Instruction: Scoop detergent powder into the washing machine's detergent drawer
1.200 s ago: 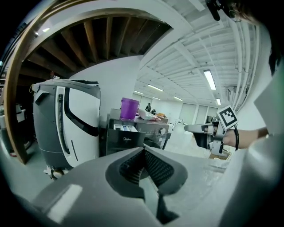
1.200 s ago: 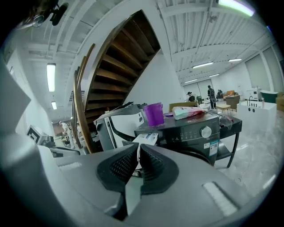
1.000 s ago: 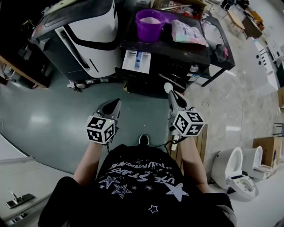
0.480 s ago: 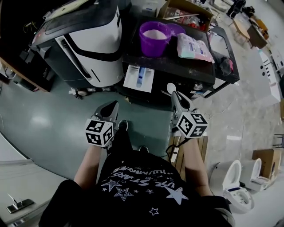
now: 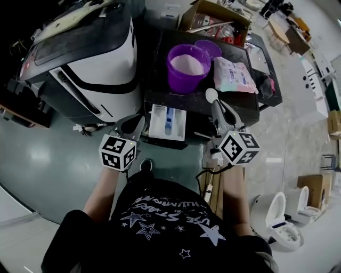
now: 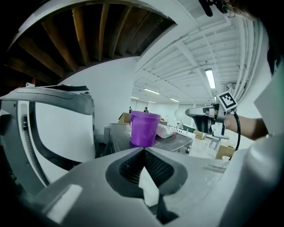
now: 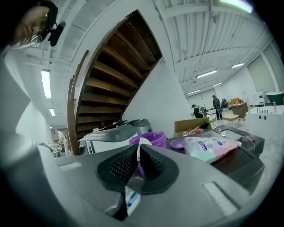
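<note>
A purple bucket [image 5: 186,66] of white powder stands on the dark washing machine top [image 5: 234,104], also seen as the bucket [image 6: 144,128] and the bucket [image 7: 153,139]. The white detergent drawer [image 5: 166,122] is pulled out below it. My right gripper [image 5: 214,102] is shut on a white spoon [image 5: 211,95], whose bowl sits just right of the bucket; the spoon [image 7: 140,144] shows edge-on between the jaws. My left gripper [image 5: 137,123] is shut and empty, just left of the drawer. In the left gripper view its jaws [image 6: 144,151] meet with nothing between them.
A detergent bag [image 5: 233,74] and a purple lid [image 5: 209,48] lie on the machine top beside the bucket. A white and black appliance [image 5: 88,53] stands at the left, a cardboard box [image 5: 216,16] behind. Toilets [image 5: 282,213] stand at lower right, a wooden pallet [image 5: 214,186] underfoot.
The person has stepped up to the machine. Both grippers moved forward: the left now beside the drawer, the right with the spoon now over the machine top by the bucket.
</note>
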The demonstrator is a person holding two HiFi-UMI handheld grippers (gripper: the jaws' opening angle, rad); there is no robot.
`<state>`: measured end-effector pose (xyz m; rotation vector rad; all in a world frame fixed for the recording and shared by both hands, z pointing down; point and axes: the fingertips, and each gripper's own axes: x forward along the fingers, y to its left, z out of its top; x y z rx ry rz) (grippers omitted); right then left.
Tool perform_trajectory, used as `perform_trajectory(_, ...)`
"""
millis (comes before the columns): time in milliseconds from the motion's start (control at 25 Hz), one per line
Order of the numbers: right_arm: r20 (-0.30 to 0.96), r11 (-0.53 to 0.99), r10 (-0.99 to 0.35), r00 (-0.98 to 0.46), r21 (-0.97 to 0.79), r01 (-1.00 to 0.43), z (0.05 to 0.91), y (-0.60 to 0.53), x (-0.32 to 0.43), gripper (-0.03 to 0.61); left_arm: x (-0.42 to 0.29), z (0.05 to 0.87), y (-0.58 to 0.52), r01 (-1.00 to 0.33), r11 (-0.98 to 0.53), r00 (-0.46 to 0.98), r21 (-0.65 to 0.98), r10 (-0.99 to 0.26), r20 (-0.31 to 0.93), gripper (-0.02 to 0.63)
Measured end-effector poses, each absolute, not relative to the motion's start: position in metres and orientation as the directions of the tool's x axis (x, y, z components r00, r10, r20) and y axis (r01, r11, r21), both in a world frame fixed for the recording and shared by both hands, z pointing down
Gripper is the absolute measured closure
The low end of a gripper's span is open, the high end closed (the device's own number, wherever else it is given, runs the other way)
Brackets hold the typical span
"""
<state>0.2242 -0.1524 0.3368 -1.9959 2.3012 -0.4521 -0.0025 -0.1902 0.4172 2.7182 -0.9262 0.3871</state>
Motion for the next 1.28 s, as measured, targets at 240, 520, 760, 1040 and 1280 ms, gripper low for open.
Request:
perform_trajectory(240, 0.116, 0.132, -0.981, -0.158, -0.201, -0.971, 0.302, -0.203, 0.227, 0.540, 0.007, 0.407, -0.246, -0.582, -0.800, 0.796, 0.147, -0.523, 0.304, 0.614)
perform_trajectory(520, 0.268, 0.246, -0.935, -0.234, 0.013, -0.969, 0.298, -0.270, 0.219, 0.540, 0.012, 0.401, -0.294, -0.539, -0.828, 0.824, 0.151, -0.483, 0.297, 0.614)
perform_trajectory(760, 0.463, 0.373, -0.864, -0.197, 0.326, -0.869, 0.311, -0.317, 0.224, 0.541, 0.013, 0.404, -0.323, -0.522, -0.838, 0.835, 0.159, -0.463, 0.297, 0.614)
perform_trajectory(1040, 0.686, 0.591, -0.717, -0.124, 0.504, -0.629, 0.341, -0.351, 0.219, 0.541, 0.014, 0.401, -0.348, -0.514, -0.841, 0.842, 0.166, -0.458, 0.287, 0.614)
perform_trajectory(1280, 0.817, 0.730, -0.575, -0.034, 0.494, -0.472, 0.375, -0.364, 0.218, 0.541, 0.010, 0.412, -0.358, -0.519, -0.834, 0.839, 0.188, -0.454, 0.301, 0.614)
